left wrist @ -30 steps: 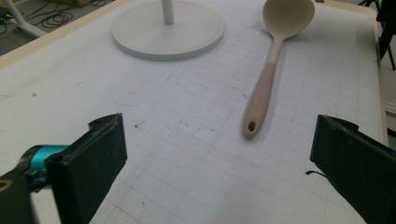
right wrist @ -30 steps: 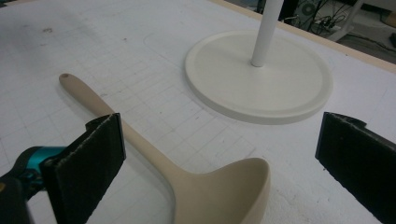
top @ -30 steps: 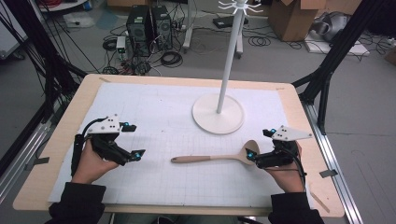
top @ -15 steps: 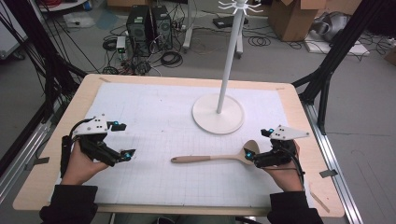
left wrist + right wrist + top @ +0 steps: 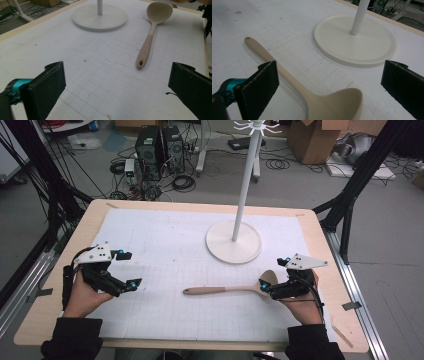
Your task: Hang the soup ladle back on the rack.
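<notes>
Ladle [image 5: 235, 288] is approached at its bowl by the released right tool [image 5: 266, 279]; closing is judged next, while the left tool [image 5: 129, 269] is held released.

Lighting even, bright, diffuse; shadows faint. White worktop [image 5: 165, 240] slightly washed out. Close black fingers [image 5: 50, 85] soft, out of focus.

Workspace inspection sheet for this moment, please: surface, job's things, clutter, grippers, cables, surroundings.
Surface: wooden table under a white grid mat, faintly marked.
Job's things: beige ladle lying flat, bowl toward the right gripper; white stand upright on a round base.
Clutter: nothing seen.
Grippers: left gripper open, hovering at the mat's left; right gripper open beside the ladle bowl.
Cables: black lead behind each gripper.
Surroundings: computer towers, floor cables, cardboard boxes.
</notes>
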